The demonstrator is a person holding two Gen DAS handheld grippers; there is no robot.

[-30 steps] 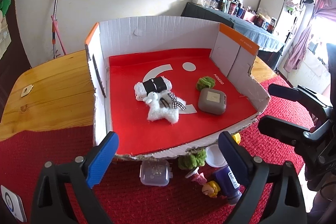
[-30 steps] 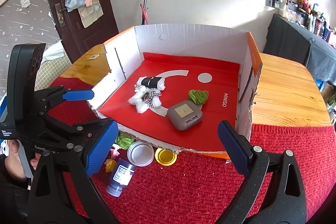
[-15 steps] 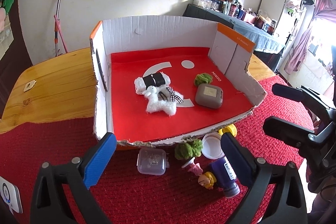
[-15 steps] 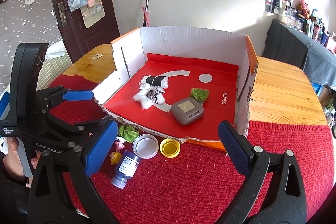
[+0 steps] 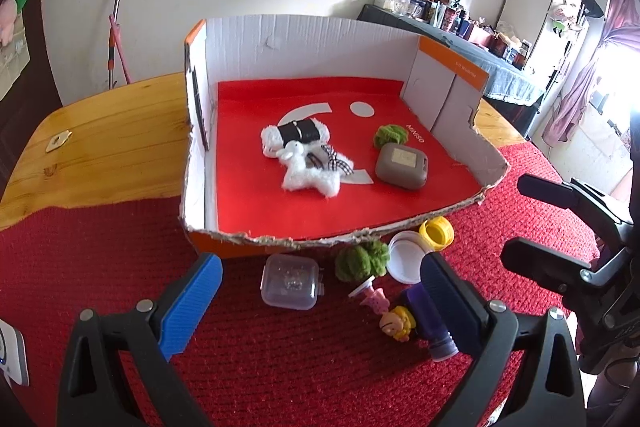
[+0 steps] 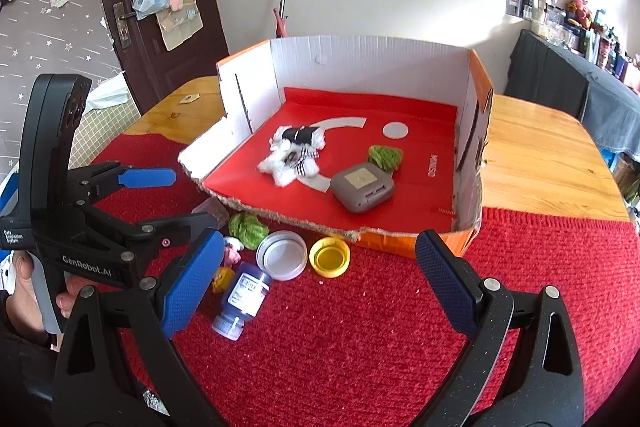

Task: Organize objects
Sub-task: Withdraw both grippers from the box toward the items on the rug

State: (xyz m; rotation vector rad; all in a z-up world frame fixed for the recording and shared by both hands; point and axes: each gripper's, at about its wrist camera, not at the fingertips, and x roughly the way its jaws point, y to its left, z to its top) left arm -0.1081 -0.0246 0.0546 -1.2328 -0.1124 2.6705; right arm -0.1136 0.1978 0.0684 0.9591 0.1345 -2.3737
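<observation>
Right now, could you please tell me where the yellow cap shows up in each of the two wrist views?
Left wrist view: the yellow cap lies right of centre on the red rug, just outside the box's torn front edge.
Right wrist view: the yellow cap lies at centre, on the rug below the box's front edge.
Shared landmark: the white lid touches the cap's left side in both.

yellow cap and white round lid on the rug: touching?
Apart. The right wrist view shows a strip of red rug between the yellow plastic cap and the white round lid.
</observation>
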